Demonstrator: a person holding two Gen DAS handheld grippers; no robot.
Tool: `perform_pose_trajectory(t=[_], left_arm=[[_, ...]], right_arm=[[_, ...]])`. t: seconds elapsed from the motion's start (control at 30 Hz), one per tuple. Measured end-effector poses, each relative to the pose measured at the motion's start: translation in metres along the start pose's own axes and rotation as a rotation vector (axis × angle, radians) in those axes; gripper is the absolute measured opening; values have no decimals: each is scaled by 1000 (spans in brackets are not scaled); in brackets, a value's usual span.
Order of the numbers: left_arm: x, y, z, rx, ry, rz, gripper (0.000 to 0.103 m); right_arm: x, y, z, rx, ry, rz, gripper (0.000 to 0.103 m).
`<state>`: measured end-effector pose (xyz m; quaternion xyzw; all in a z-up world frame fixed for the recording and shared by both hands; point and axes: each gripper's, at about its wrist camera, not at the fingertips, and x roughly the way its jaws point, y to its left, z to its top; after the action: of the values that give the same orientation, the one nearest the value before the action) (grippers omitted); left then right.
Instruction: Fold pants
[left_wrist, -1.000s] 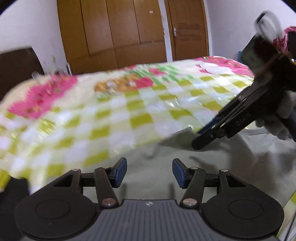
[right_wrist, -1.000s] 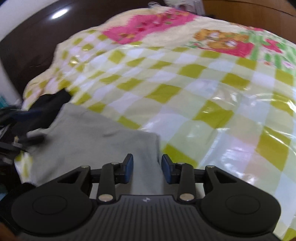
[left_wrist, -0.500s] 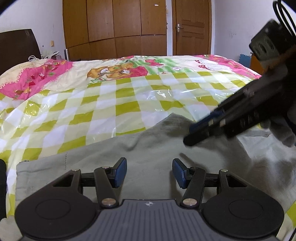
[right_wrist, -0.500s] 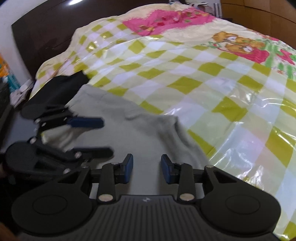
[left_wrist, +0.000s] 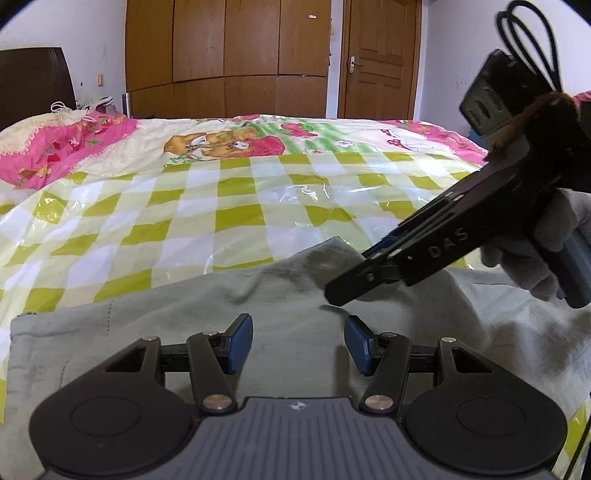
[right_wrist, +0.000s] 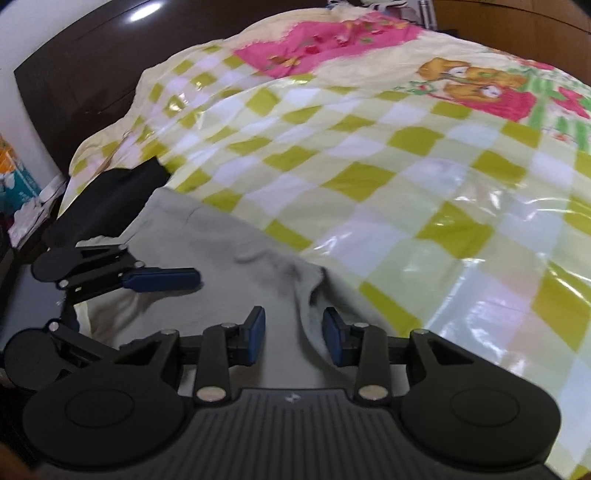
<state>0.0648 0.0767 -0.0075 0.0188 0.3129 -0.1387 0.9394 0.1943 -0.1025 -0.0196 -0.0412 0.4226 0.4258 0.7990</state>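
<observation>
Glossy plastic sheeting covers the bed (left_wrist: 258, 206), its yellow-green checks giving us a broad, smooth surface to work on, which is why we judge the garment is spread here and not held in the air. Across the near edge of that bed lie the grey pants (left_wrist: 166, 325), flat for the most part, with one raised ridge of cloth bunched up near the middle (right_wrist: 306, 284). A black garment (right_wrist: 110, 192) sits just beside the pants at the far left in the right wrist view. No box, basket or other container shows, so nothing is stored in anything. Our left hand-held gripper (left_wrist: 298, 343) hovers over the flat cloth with its jaws parted and nothing between them. Our right hand-held gripper (right_wrist: 293, 339) points down at the ridge, jaws parted on either side of the fold; the pads do not appear to press it yet, so we read this as lining up for a pinch.
</observation>
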Motion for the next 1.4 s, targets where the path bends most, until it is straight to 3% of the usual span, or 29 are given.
perform_pose_trajectory(t=[0.17,0.33,0.5,0.67,0.9,1.07,1.17,1.4], left_arm=[[3,-4,-1,14,-3,8,67],[16,-17,-4,90,52,55,67],[20,-18,-5,104,66,66,68],[22,-21,-4,117,74,75,69],[13,-33,-4,189,43,83,70],[11,-53,7,234,28,10,71],[21,-75,15,319,15,-28,71],[46,-117,28,503,13,-131,72]], right_arm=[[10,-4,9,26,-7,8,34],[16,-49,23,281,-46,63,11],[6,-79,19,406,-97,-41,12],[-61,-58,-16,357,-182,-199,15],[-116,-32,-105,333,-137,-363,15],[-134,-45,-133,313,-100,-435,15],[-139,-56,-139,272,-65,-451,15],[-128,-55,-138,20,87,-435,18]])
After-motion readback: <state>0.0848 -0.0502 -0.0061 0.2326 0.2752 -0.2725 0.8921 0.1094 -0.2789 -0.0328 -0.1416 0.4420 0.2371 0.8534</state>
